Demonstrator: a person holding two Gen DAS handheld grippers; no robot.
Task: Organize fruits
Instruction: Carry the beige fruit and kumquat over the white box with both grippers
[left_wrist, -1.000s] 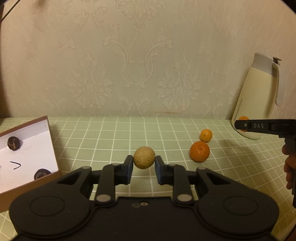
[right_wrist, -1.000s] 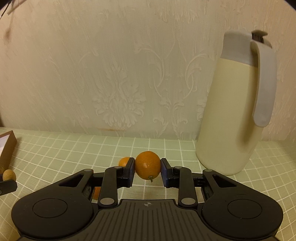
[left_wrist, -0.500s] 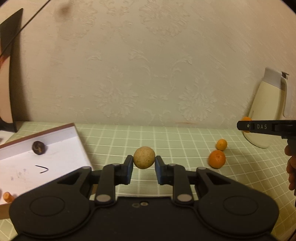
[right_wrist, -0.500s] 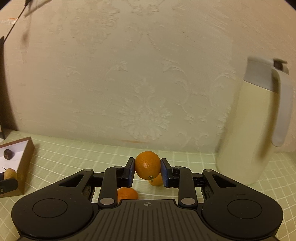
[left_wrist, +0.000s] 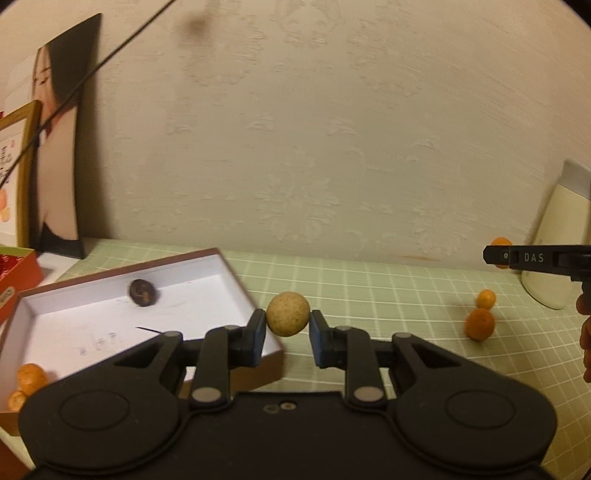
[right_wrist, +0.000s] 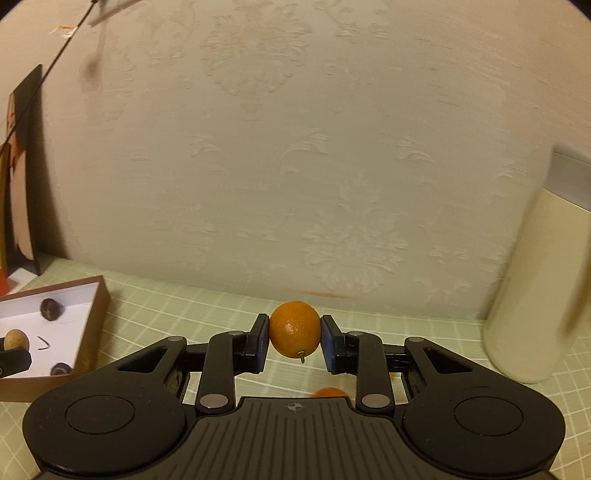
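Both hands mid-carry. Left gripper, jaws clamped on a tan round fruit, held above the desk just beside the open box's near corner. Right gripper, jaws pinching a small orange, well apart from the box. Judged step: transport to box. Next calls for clearing the rim, lowering inside, then releasing beside the dark fruit.
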